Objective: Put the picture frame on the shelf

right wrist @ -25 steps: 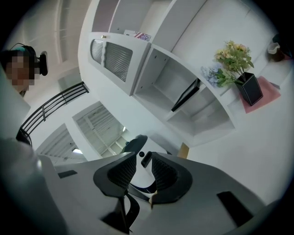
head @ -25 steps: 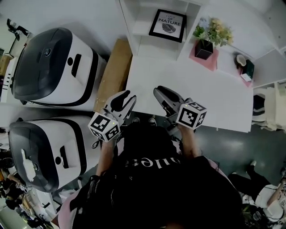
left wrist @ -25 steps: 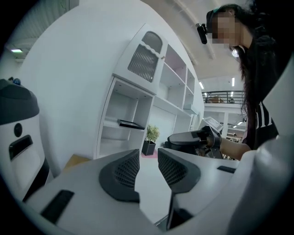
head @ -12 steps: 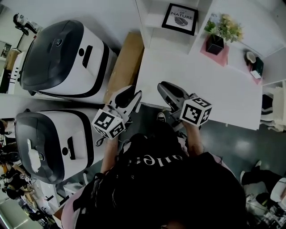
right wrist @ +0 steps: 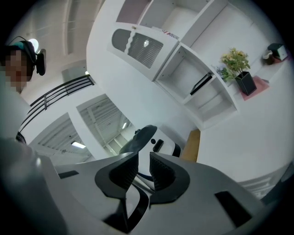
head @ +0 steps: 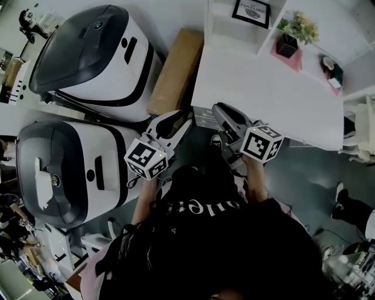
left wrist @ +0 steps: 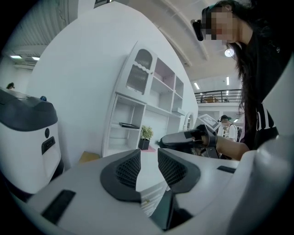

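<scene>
Black top (head: 234, 252) with white chest lettering (head: 196, 207)

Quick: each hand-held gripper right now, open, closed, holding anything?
Left hand-held gripper: open, nothing between the jaws.
Right hand-held gripper: narrowly open, jaws have just been closing, nothing between them.

The white table (head: 275, 99) is bare across its middle, from its near edge up to the shelf (head: 220, 26) at its far edge, so that stretch lies open for a reach. Toward the table's far right, a potted plant (head: 291, 36) on a pink mat (head: 278, 57) and some small items (head: 330, 67) beyond it crowd the back. An open shelf compartment above the table's far left holds the picture frame (head: 251, 12). Just beside the table's left edge lies a cardboard box (head: 174, 73). Further left, two big white-and-grey machines (head: 94, 53) (head: 64, 170) close off that side. The dark floor (head: 304, 170) off the table's near right is open.
</scene>
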`<state>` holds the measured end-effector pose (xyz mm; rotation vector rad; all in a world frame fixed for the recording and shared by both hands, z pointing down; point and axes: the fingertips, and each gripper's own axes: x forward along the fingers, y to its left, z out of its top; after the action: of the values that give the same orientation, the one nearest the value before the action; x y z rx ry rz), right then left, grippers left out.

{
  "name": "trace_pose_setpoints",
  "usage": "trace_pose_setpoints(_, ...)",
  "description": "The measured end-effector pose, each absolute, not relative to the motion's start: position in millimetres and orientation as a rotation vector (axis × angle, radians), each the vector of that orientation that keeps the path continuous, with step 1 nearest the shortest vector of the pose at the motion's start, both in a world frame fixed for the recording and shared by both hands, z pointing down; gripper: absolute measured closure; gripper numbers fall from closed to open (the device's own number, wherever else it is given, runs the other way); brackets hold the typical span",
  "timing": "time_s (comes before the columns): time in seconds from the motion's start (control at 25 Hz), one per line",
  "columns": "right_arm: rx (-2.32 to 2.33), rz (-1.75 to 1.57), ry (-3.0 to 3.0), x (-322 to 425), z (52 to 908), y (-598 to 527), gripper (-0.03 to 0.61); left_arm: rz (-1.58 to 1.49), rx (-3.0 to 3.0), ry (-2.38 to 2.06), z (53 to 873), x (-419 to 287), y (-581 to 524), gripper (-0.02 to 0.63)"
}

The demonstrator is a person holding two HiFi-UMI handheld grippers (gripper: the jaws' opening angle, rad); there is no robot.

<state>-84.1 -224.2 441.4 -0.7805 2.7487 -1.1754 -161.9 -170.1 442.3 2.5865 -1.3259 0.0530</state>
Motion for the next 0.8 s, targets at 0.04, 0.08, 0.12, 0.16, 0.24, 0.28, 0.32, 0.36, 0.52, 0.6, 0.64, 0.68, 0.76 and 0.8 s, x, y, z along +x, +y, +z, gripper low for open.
trace_pose_setpoints(0.04,-0.796,-1.176,2.742,-86.6,442.6,-210.2,0.479,0.056,2.594,-1.318,443.2,-165.7,-156.0,0.492)
trace_pose_setpoints(0.08,-0.813,-1.174,2.737,-88.6,443.9,-195.9,0.479,0.06,2.602,-1.308,444.3,-169.3,-142.4,0.492)
trace_pose_setpoints(0.12,-0.83,-1.172,2.732,-90.4,445.3,-181.5,0.479,0.063,2.61,-1.296,445.5,-172.9,-129.6,0.492)
trace_pose_setpoints(0.16,-0.846,-1.17,2.728,-92.0,446.7,-167.3,0.48,0.065,2.616,-1.284,446.8,-176.1,-117.7,0.492)
trace_pose_setpoints(0.24,-0.876,-1.169,2.726,-94.1,448.8,-140.6,0.48,0.061,2.621,-1.264,448.4,-180.8,-96.7,0.492)
trace_pose_setpoints(0.28,-0.891,-1.169,2.727,-94.1,449.2,-128.7,0.482,0.055,2.624,-1.254,448.7,-181.4,-87.8,0.492)
trace_pose_setpoints(0.32,-0.906,-1.169,2.727,-93.0,449.1,-118.1,0.482,0.048,2.627,-1.242,448.7,-180.6,-80.0,0.492)
trace_pose_setpoints(0.36,-0.921,-1.169,2.725,-90.9,449.0,-109.0,0.482,0.042,2.632,-1.226,448.8,-178.5,-73.2,0.492)
trace_pose_setpoints(0.52,-0.978,-1.155,2.705,-77.3,447.6,-84.1,0.488,0.026,2.659,-1.16,448.3,-163.4,-56.0,0.492)
trace_pose_setpoints(0.6,-1.001,-1.147,2.694,-69.6,445.7,-76.3,0.494,0.019,2.674,-1.131,445.5,-154.1,-50.8,0.492)
trace_pose_setpoints(0.64,-1.01,-1.147,2.687,-65.7,444.9,-73.0,0.497,0.016,2.682,-1.118,443.5,-149.3,-48.1,0.492)
trace_pose_setpoints(0.68,-1.016,-1.147,2.68,-61.8,444.2,-70.3,0.499,0.011,2.689,-1.106,441.5,-144.4,-45.6,0.492)
trace_pose_setpoints(0.76,-1.023,-1.144,2.672,-54.1,442.2,-67.4,0.502,0.003,2.701,-1.087,437.3,-134.6,-42.4,0.492)
trace_pose_setpoints(0.8,-1.024,-1.139,2.671,-50.6,441.1,-66.7,0.502,0.002,2.707,-1.08,435.4,-129.8,-41.5,0.492)
